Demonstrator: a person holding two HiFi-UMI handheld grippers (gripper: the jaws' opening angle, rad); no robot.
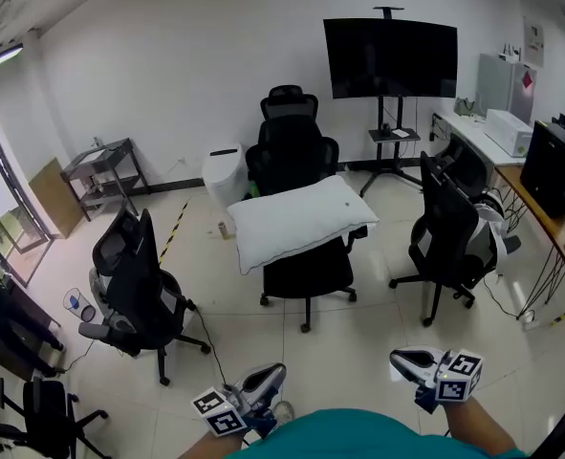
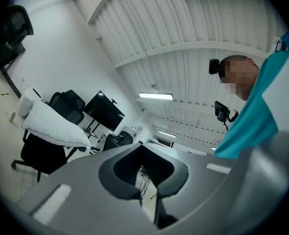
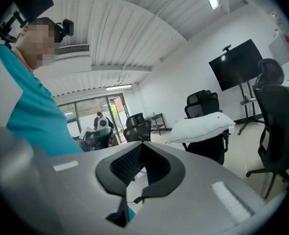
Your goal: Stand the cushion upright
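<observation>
Tongs well apart from cushion

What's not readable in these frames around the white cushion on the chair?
- Seat top of the black office chair: head view, covered by the white rectangular cushion.
- Small object left of that chair: head view, too small to identify.
- Black monitor at the far right: head view, partly cut off by the picture's edge.

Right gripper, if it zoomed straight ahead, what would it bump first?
Likely a black office chair by the glass doors; the right gripper aims left of the cushion. Depth is unclear.
</observation>
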